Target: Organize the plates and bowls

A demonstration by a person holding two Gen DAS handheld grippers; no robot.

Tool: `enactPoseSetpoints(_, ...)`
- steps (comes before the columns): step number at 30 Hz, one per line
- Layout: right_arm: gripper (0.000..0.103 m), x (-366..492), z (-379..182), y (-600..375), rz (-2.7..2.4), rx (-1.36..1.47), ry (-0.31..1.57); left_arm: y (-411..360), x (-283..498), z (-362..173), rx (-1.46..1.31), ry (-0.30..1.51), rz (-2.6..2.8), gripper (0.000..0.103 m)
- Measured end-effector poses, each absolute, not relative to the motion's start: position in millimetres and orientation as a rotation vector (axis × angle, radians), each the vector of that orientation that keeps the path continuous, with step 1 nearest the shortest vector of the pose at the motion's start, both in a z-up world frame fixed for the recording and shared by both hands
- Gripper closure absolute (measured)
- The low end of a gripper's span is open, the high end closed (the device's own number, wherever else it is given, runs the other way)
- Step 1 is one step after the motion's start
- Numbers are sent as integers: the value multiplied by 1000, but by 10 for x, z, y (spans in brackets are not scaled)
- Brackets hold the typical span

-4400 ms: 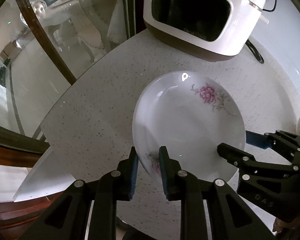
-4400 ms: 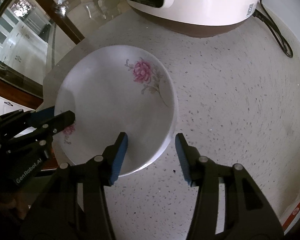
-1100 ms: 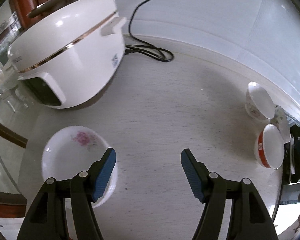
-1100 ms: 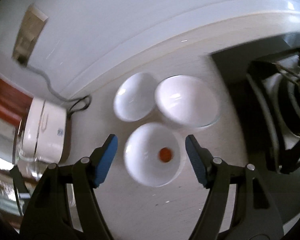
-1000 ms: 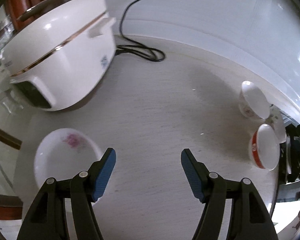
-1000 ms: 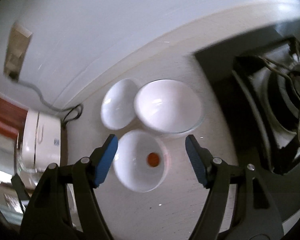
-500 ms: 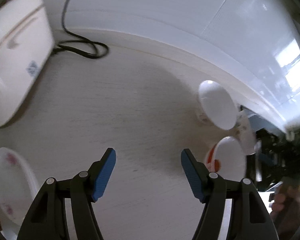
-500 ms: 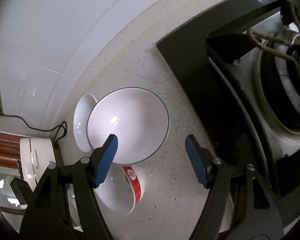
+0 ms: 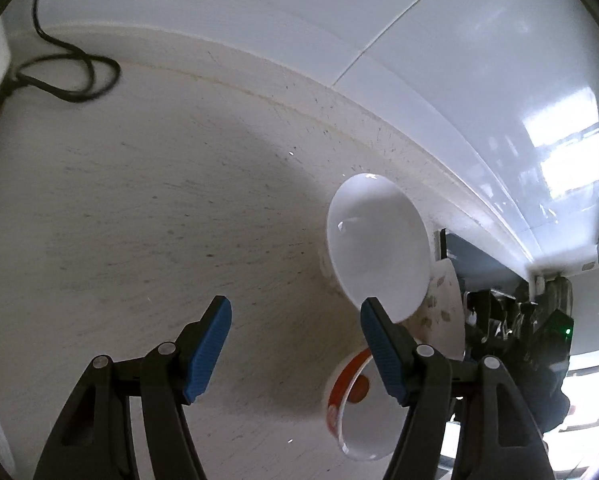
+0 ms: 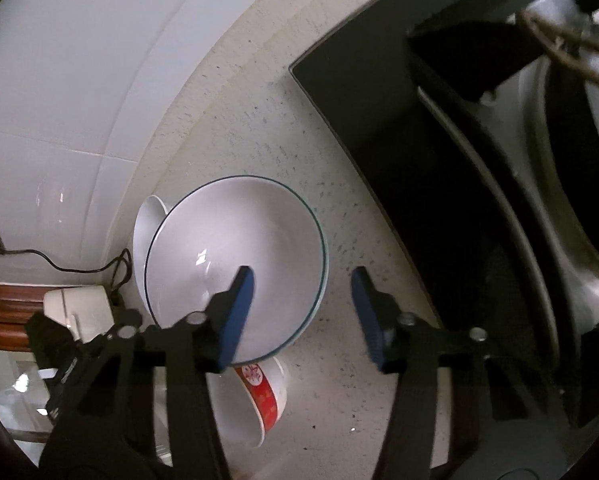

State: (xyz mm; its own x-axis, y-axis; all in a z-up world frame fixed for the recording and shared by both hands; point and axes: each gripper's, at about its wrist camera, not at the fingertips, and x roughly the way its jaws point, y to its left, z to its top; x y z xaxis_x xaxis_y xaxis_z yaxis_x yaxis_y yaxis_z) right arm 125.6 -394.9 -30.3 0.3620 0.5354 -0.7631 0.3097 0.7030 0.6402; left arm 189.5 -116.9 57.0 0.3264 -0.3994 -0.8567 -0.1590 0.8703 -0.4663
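While the counter (image 9: 147,208) takes up most of the left view, the stove (image 10: 479,184) fills the right side of the right one. Three bowls sit bunched up by the wall: the rimmed bowl (image 10: 235,248) next to the stove, a plain bowl (image 9: 375,244) and a red bowl (image 10: 263,400). Right gripper (image 10: 303,312) has just been closing, its jaws straddling the rimmed bowl's edge, pads not touching yet. Left gripper (image 9: 295,344) hangs spread wide over bare counter, nothing in it.
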Motion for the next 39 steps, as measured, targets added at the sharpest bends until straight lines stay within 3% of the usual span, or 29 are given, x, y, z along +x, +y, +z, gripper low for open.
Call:
enactPoseSetpoints(10,67,1308,-430,-3944,202,900,1250,-1268,2132,289,-632,1310,-190,38)
enactPoseSetpoints(17,85,1294,-536,-4037,197,938,1263,-1325,2276,196,-661,1337,-191,44)
enactPoseSetpoints(22,89,1267,-625,-4090,188,975,1270,-1386,2338,73,-684,1367,-185,56)
enactPoseSetpoints(24,91,1248,-670,-4122,183,1016,1265,-1409,2388,23,-696,1372,-183,66)
enactPoseSetpoints(26,92,1240,-668,-4131,174,1038,1260,-1423,2426,2,-699,1377,-184,68)
enactPoseSetpoints(28,92,1230,-683,-4160,165,1059,1257,-1432,2447,-14,-719,1377,-194,76)
enactPoseSetpoints(29,92,1224,-703,-4188,163,1084,1254,-1432,2466,-25,-735,1374,-205,88)
enactPoseSetpoints(30,92,1221,-719,-4209,163,1100,1253,-1442,2475,-18,-721,1378,-195,91)
enactPoseSetpoints(39,91,1235,-741,-4272,160,1114,1236,-1324,2495,-40,-772,1375,-179,94)
